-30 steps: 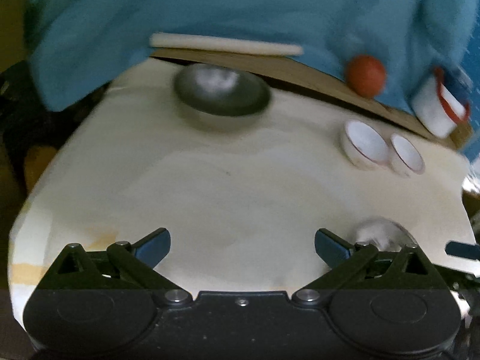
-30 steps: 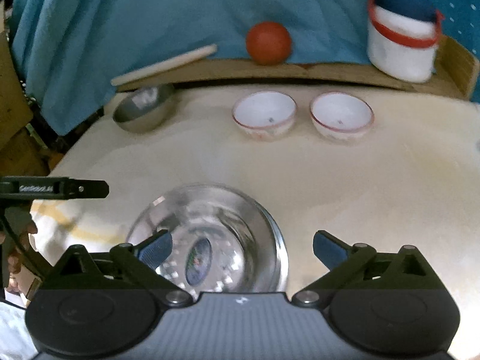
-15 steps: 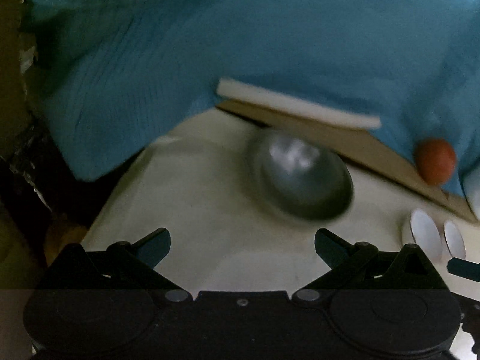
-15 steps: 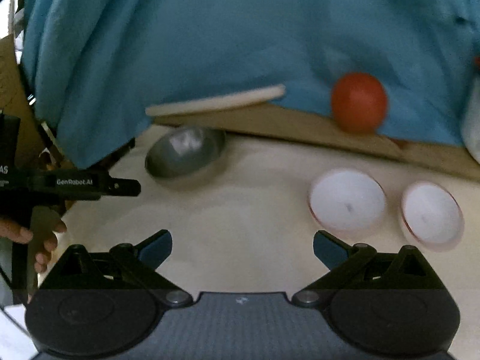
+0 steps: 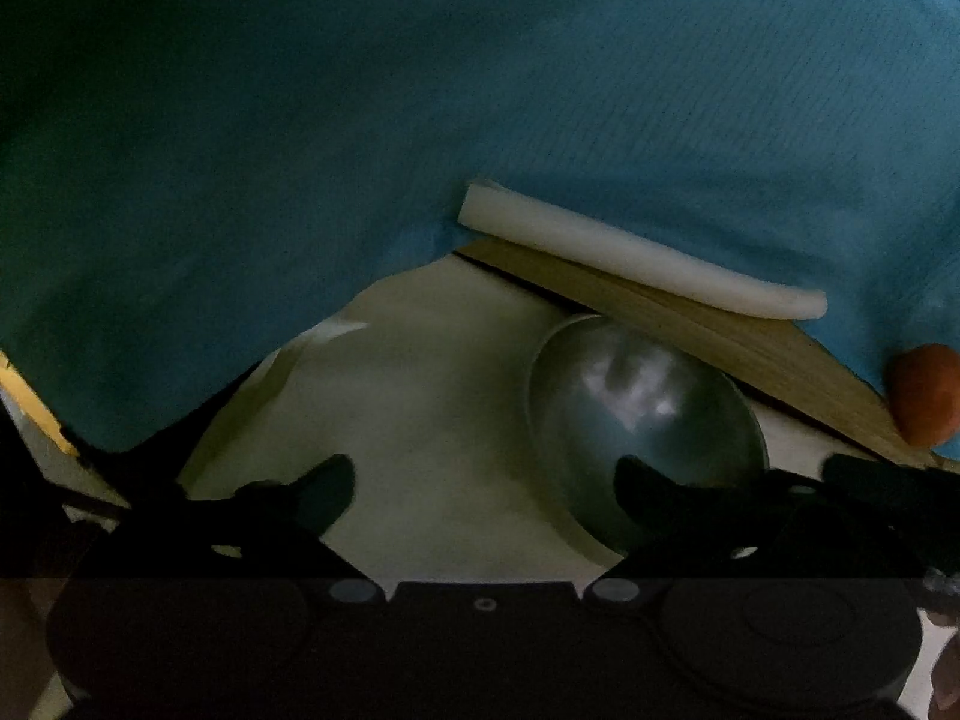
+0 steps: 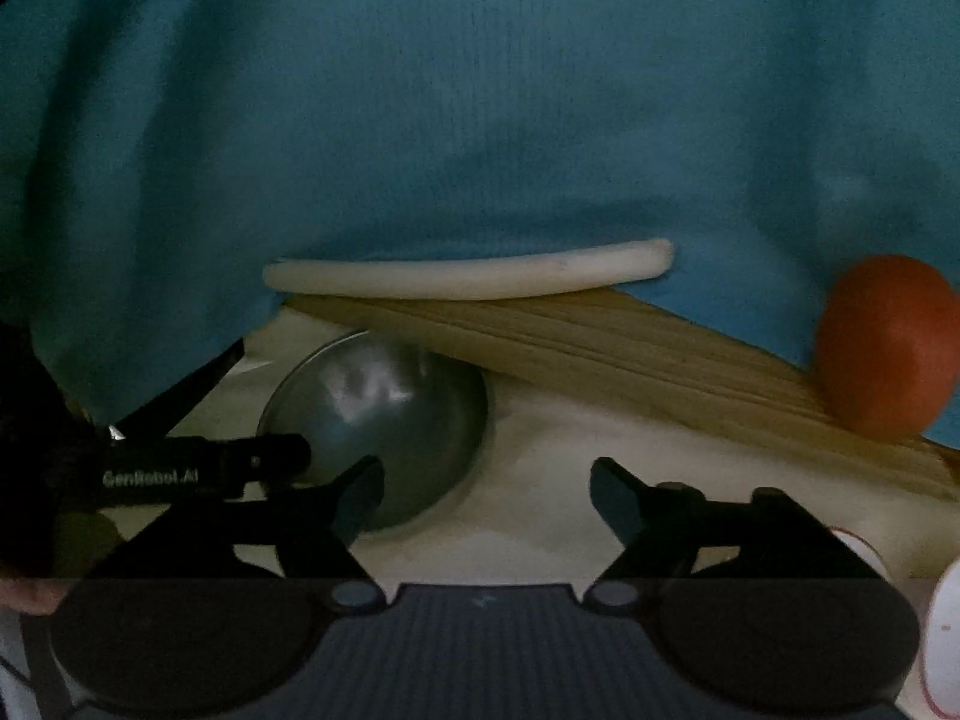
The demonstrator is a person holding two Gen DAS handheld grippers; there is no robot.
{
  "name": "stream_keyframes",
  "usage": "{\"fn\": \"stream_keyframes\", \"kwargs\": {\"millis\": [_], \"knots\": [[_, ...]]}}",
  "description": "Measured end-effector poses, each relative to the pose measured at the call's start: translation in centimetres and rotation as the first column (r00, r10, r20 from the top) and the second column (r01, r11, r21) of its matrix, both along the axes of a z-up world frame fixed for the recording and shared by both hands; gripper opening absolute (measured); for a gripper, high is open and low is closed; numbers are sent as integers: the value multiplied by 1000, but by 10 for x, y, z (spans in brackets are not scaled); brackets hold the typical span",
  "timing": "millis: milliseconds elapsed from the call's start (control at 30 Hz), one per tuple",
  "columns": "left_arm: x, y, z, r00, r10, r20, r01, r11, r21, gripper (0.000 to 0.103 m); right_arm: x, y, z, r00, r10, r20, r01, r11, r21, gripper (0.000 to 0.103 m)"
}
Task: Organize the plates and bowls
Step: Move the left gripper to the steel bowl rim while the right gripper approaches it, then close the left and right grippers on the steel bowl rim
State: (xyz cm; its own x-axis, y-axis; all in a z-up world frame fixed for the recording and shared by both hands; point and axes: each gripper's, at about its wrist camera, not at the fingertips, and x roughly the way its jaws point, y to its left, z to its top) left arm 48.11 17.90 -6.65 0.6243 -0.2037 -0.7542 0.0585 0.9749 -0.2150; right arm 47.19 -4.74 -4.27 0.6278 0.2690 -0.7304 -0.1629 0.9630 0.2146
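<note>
There is one shiny metal bowl (image 5: 645,414) on the desk (image 5: 420,420). One orange ball (image 6: 888,348), one long white stick (image 6: 468,270) and one wooden board (image 6: 630,354) are behind it, with one big blue cloth (image 6: 480,90). At the right edge is one white bowl (image 6: 945,636), and there are two tongs (image 6: 486,492).

Reading "GenRobot.AI", white lettering showing along side of left gripper's finger (image 6: 180,471), left of right gripper.

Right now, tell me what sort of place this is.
Probably a makeshift home dining table: a metal bowl on a cream table covering, a wooden board behind, and blue cloth draped as a backdrop.
</note>
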Motion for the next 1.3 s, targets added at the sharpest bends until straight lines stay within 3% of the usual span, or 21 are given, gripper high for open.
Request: {"fn": "stream_keyframes", "kwargs": {"millis": [100, 167, 267, 400, 467, 533, 767, 1300], "knots": [[3, -2, -2, 1000, -18, -5, 18, 1000, 1, 78, 12, 5, -10, 1000, 2, -23, -2, 1000, 7, 69], [6, -2, -4, 1000, -25, -11, 25, 1000, -6, 68, 18, 8, -16, 999, 2, -39, -1, 1000, 20, 58], [10, -4, -7, 999, -41, -20, 41, 999, -13, 52, 22, 11, -22, 999, -1, -54, 3, 999, 33, 50], [11, -4, -9, 999, -49, -19, 49, 998, -31, 41, 23, 13, -26, 998, 2, -68, 0, 999, 32, 38], [9, -4, -8, 998, -56, -11, 55, 998, -44, 27, 24, 14, -28, 997, 3, -74, -1, 999, 32, 31], [8, -5, -6, 998, -70, -7, 69, 996, -49, 21, 23, 14, -29, 997, 12, -72, -9, 999, 38, 27], [-3, -2, -2, 997, -69, -23, 68, 996, -49, 18, 11, 14, -27, 996, 9, -92, -5, 999, 42, 26], [-75, -25, 19, 998, -67, -18, 66, 997, -39, 15, -58, -9, -11, 993, 48, -105, -40, 997, 73, 23]]}}
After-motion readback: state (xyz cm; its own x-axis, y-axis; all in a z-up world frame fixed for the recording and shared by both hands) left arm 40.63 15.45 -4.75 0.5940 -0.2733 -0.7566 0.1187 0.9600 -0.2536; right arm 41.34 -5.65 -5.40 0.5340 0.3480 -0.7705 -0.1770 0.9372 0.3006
